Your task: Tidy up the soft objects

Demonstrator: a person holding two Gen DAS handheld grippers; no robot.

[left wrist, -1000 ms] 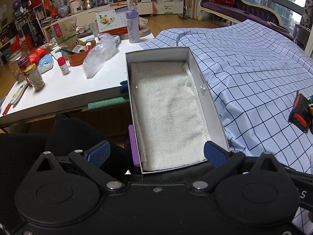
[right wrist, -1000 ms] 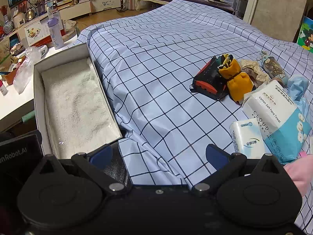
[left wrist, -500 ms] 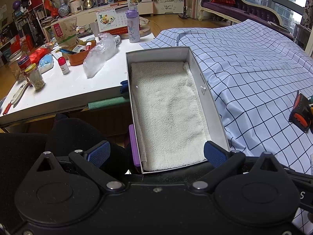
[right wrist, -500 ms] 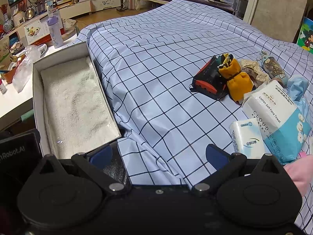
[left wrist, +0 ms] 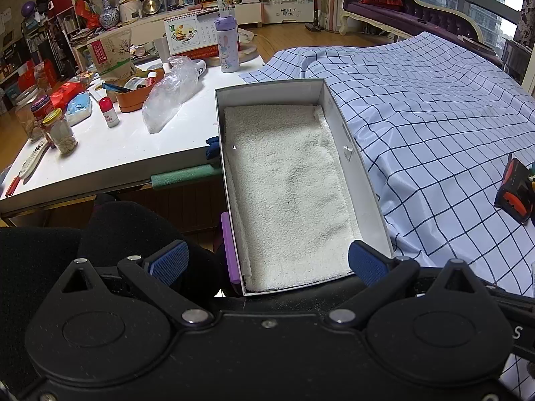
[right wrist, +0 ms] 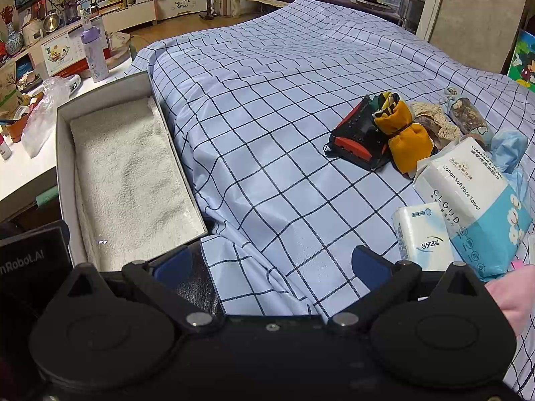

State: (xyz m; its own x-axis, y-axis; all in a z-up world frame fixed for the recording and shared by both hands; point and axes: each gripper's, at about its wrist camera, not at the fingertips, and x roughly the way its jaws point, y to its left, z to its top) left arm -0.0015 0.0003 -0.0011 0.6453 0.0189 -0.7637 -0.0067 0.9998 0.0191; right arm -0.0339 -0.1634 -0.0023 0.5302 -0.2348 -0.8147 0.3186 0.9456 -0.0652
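Note:
A white box (left wrist: 354, 163) (right wrist: 62, 167) lined with a white towel (left wrist: 287, 193) (right wrist: 130, 180) sits at the left edge of the checked cloth. My left gripper (left wrist: 267, 262) is open at the box's near end, holding nothing. My right gripper (right wrist: 272, 260) is open over the cloth, also holding nothing. To the right lie a black-and-orange pouch (right wrist: 359, 140) (left wrist: 515, 193), a yellow drawstring bag (right wrist: 404, 137), a lace cloth (right wrist: 434, 120), a patterned pouch (right wrist: 468, 117), a large face-towel pack (right wrist: 474, 207) and a small tissue pack (right wrist: 423, 234).
The blue checked cloth (right wrist: 301, 83) covers a wide raised surface. A white table (left wrist: 110, 153) on the left carries jars, a plastic bag, a purple bottle (left wrist: 227, 46) and a calendar. A person's hand (right wrist: 511, 297) shows at the lower right. A sofa (left wrist: 401, 10) stands behind.

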